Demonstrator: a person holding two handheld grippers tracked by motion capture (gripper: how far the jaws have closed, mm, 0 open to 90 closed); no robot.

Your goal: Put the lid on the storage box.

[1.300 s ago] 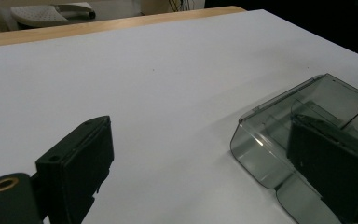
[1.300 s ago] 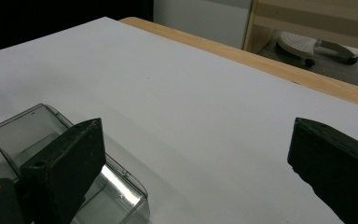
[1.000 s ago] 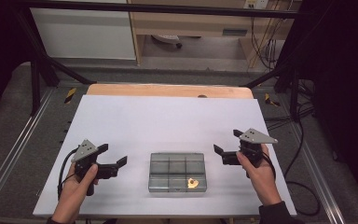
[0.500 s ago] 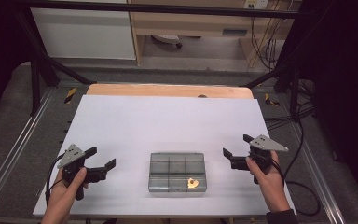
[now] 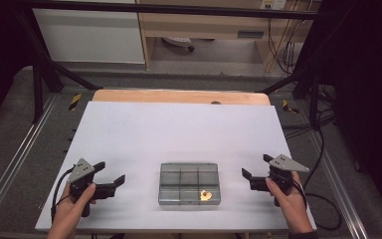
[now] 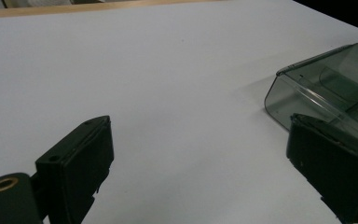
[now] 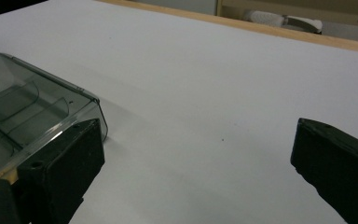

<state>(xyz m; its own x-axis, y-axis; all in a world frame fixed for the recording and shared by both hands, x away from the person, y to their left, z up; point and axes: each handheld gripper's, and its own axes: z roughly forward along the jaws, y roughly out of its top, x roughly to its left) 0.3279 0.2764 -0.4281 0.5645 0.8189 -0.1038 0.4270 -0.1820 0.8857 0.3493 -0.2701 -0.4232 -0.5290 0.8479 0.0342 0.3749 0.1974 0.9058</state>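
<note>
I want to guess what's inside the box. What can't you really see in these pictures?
- Small orange thing in the clear box: too small in the high view to identify.
- Box, left gripper view: cut off by the right edge and a jaw.
- Box, right gripper view: cut off at left, a jaw covering its near corner.

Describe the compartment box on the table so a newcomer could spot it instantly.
Start at the white table top and look to its near edge, midway between the left gripper and right gripper. There lies a flat, smoky-grey transparent plastic box, lid closed, split into six compartments. One small orange-yellow item sits in its near right compartment.
</note>
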